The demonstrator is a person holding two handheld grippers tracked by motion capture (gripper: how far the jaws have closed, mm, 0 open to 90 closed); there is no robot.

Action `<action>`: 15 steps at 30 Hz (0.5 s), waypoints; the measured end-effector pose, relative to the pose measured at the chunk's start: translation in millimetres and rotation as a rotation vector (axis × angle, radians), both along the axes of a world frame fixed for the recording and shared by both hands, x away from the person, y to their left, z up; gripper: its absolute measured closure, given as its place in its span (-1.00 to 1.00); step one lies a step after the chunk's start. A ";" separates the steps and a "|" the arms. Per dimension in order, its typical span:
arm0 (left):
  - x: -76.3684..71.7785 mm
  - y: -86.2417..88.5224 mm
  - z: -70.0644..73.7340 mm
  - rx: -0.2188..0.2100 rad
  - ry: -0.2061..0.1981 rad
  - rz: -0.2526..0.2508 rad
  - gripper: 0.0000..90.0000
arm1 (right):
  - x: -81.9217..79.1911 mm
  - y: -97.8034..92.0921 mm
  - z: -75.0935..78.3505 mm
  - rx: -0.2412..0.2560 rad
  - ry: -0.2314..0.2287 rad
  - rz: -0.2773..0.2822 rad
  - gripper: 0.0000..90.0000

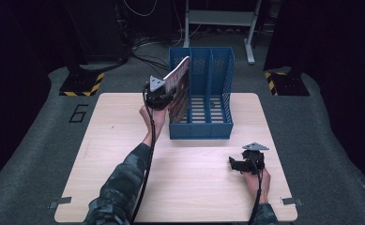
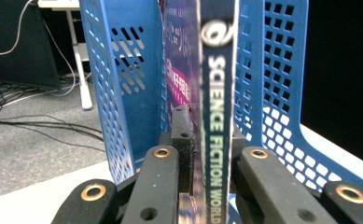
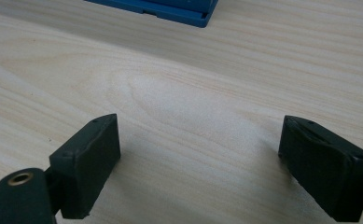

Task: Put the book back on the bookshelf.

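We held the magazine (image 1: 179, 77) clamped in the left gripper (image 1: 163, 96), tilted to enter the file rack's (image 1: 220, 126) left compartment, while the right gripper (image 1: 239, 164) rested wide open near the table's (image 1: 124, 164) right edge.

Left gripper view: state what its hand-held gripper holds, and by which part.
The left hand-held gripper is shut on a magazine, gripping it at the spine edge, low on the spine, at the blue file rack.

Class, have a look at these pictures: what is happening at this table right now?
A person works with a gripper in each hand. The left gripper is shut on a magazine, spine reading "Science Fiction World", holding it tilted at the leftmost slot of a blue three-slot file rack on the wooden table. The right gripper sits open and holds nothing, low over the table nearer the person.
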State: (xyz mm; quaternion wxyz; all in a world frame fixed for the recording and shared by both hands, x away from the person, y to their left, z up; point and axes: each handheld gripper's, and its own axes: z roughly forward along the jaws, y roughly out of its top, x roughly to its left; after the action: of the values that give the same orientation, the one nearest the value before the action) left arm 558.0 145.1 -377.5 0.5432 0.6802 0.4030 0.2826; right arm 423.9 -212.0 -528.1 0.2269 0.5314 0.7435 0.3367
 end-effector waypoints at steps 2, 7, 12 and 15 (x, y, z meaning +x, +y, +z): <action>-1.7 0.9 0.2 0.005 0.016 -0.013 0.81 | 0.0 0.0 0.0 0.000 0.000 0.000 -0.73; -4.0 4.3 0.3 0.040 0.035 -0.046 0.74 | 0.0 0.0 0.0 0.000 0.000 0.000 -0.73; -7.4 7.2 0.3 0.066 0.058 -0.087 0.64 | 0.0 0.1 -0.1 0.000 -0.002 -0.003 -0.73; -8.8 9.3 2.7 0.068 0.062 -0.098 0.60 | 0.8 -0.9 -0.2 -0.008 -0.009 0.007 -0.73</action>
State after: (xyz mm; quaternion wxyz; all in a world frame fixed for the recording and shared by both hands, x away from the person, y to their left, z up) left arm 549.2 154.4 -374.8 0.5202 0.7257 0.3758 0.2479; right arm 424.6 -212.9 -528.3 0.2311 0.5265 0.7456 0.3370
